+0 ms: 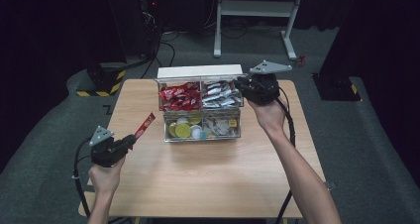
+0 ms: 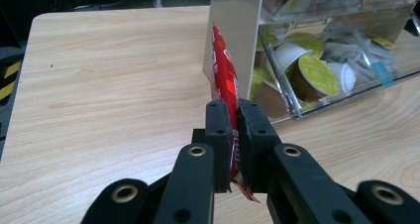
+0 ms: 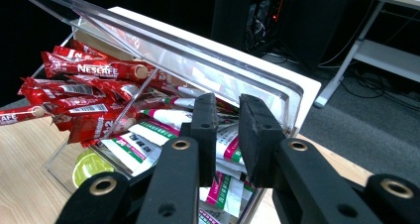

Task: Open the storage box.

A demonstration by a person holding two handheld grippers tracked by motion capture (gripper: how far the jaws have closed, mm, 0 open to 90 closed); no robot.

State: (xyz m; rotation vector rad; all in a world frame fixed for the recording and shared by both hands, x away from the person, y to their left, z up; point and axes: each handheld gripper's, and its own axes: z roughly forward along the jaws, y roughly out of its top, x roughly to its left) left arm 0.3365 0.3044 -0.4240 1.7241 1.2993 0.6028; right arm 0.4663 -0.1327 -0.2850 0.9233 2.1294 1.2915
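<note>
The desk carries a clear organizer box at upper centre, red sachets in its upper-left compartment. The right tongs, narrowly parted, sit at its lifted lid. The left tongs, lower left and angled up-right, pinch a red sachet. Likely next: carry it into the red compartment.

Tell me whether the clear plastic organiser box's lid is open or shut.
Open. The clear plastic organiser box has its clear lid lifted above the red sachets, with the right hand-held gripper at its edge.
</note>
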